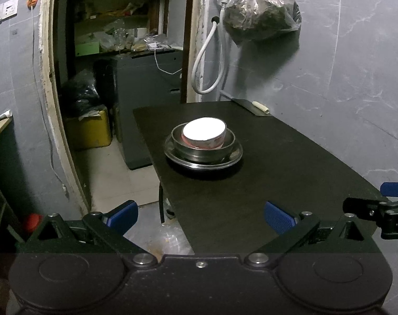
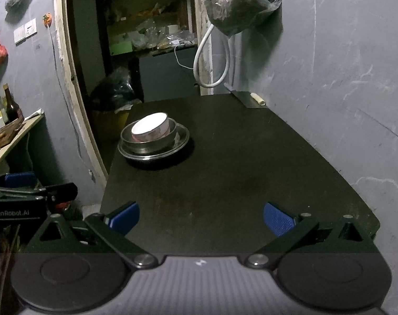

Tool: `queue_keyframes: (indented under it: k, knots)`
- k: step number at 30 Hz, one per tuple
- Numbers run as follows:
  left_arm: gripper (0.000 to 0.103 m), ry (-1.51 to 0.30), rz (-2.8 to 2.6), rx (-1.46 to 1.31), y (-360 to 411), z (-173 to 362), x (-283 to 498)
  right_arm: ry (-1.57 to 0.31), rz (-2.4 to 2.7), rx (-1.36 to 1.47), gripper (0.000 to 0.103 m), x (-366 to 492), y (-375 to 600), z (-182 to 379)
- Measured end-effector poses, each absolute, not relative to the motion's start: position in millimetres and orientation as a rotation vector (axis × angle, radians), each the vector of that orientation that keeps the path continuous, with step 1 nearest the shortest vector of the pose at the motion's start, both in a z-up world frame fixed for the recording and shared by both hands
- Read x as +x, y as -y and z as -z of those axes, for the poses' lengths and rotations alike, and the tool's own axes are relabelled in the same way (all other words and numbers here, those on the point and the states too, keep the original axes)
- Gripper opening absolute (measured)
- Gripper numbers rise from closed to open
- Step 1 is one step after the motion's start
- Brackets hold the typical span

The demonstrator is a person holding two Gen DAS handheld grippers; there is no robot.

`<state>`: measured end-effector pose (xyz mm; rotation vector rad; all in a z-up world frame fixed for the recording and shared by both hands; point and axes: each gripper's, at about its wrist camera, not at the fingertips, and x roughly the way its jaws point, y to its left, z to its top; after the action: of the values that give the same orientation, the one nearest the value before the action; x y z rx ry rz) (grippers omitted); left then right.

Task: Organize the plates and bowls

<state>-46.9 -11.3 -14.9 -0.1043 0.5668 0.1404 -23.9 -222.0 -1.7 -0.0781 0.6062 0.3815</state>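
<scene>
A white bowl with a pink pattern (image 1: 204,134) (image 2: 152,129) sits nested inside a steel bowl (image 1: 204,149) (image 2: 149,145), which stands on a steel plate (image 1: 233,156) (image 2: 182,141) on the black table (image 1: 225,210) (image 2: 238,170). My left gripper (image 1: 201,218) is open and empty, back over the table's near left edge. My right gripper (image 2: 201,218) is open and empty over the near end of the table. The stack is well ahead of both. The right gripper also shows at the right edge of the left wrist view (image 1: 377,210).
A grey wall runs along the table's right side, with a hanging plastic bag (image 1: 262,13) and a white hose (image 1: 212,60). A small white cylinder (image 1: 261,107) lies at the table's far corner. A doorway with cluttered shelves and a yellow bin (image 1: 88,128) is at left.
</scene>
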Motion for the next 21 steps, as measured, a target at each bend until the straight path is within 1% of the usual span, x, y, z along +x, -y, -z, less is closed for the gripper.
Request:
queue_keyframes:
  k: [21]
  knots:
    - [0.102,-0.582,-0.153,-0.104,14.6,16.5,-44.8,-0.630,-0.394,-0.083,0.103,-23.0,222.8,3.8]
